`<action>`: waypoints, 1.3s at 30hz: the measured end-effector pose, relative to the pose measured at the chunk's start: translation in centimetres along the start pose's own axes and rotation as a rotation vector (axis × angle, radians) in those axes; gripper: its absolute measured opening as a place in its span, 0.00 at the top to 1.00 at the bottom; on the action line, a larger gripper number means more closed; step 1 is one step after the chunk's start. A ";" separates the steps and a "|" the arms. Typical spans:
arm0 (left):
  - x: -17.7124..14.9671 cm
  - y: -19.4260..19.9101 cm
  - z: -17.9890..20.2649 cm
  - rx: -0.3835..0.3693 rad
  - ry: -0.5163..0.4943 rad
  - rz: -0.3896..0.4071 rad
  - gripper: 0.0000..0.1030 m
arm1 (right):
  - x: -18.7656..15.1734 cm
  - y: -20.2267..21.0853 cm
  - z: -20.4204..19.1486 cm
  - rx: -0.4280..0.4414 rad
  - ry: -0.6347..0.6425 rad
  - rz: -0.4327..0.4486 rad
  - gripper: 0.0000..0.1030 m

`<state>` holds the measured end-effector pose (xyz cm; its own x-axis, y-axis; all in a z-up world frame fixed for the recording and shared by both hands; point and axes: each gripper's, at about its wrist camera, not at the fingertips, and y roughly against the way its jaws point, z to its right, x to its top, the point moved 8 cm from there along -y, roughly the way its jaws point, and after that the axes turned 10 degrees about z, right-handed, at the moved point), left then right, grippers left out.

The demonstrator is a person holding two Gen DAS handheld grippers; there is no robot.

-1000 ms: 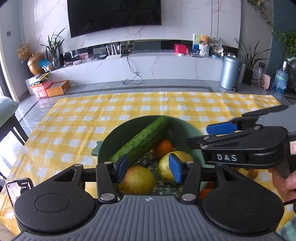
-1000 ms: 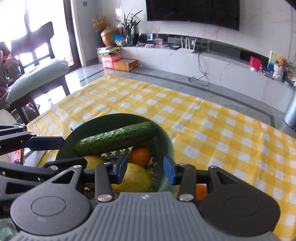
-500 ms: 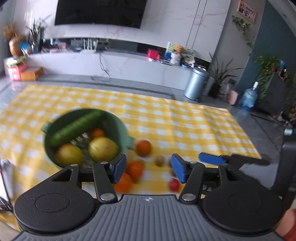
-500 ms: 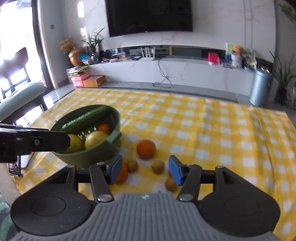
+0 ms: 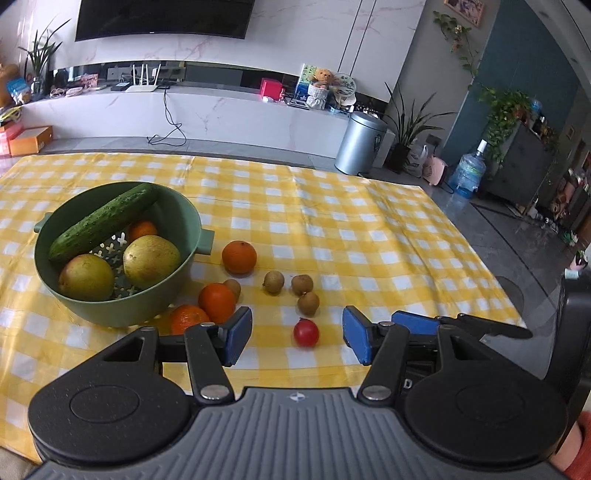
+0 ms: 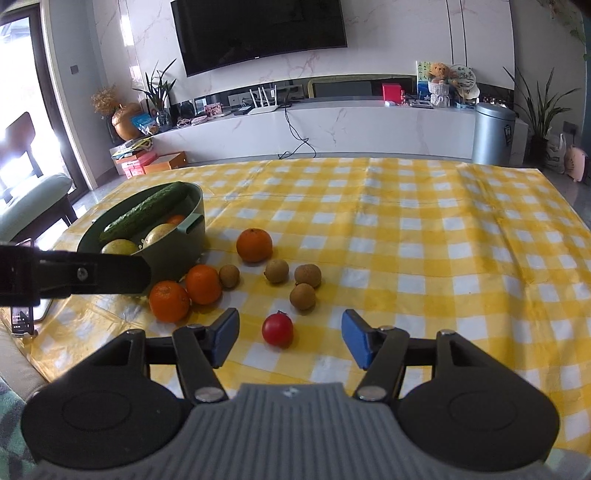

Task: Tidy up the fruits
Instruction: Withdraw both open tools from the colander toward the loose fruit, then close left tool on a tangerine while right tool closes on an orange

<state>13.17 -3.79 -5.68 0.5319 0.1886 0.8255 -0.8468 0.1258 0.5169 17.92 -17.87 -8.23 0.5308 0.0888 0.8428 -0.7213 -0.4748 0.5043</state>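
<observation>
Both the left gripper (image 5: 297,336) and right gripper (image 6: 288,338) gape empty, the right's jaws just widening; the tomato (image 6: 277,329) at its twelve o'clock looks light, smooth, squashable, so pinch its middle softly

My left gripper (image 5: 297,338) camera, angled down, near, my right gripper (image 6: 288,338) camera alongside, both sharing red tomato (image 5: 306,332) ahead, green bowl (image 6: 184,251) front-left.

Beyond the worktop (image 6: 424,229) I saw a television (image 6: 258,31); below it a router (image 6: 263,107), right of it a bin (image 6: 493,133).
</observation>
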 end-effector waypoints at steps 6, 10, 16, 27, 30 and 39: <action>-0.9 -0.9 -2.4 0.027 0.021 0.001 0.35 | -0.5 -0.9 -0.1 -0.013 0.018 -0.025 0.44; -1.8 -2.2 -3.1 0.050 -0.020 -0.011 0.35 | -0.7 -1.5 -0.2 -0.016 0.026 -0.037 0.44; -3.2 -3.8 -5.3 0.157 -0.085 -0.038 0.35 | -0.6 -3.0 -0.6 0.044 -0.035 -0.042 0.50; -4.7 -5.4 -7.5 0.193 -0.120 -0.060 0.35 | -0.1 -5.5 -3.9 0.146 -0.026 -0.029 0.53; -4.8 -5.8 -7.5 0.195 -0.131 -0.047 0.36 | 0.0 -6.4 -4.0 0.153 -0.061 -0.037 0.53; -5.1 -6.5 -8.2 0.183 -0.095 -0.047 0.51 | -0.2 -8.5 -5.7 0.150 -0.021 -0.044 0.53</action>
<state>16.05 2.40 -15.08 0.5748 0.0932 0.8129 -0.8129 -0.0485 0.5804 21.40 -8.82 -11.60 0.5709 0.0944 0.8156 -0.6237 -0.5961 0.5056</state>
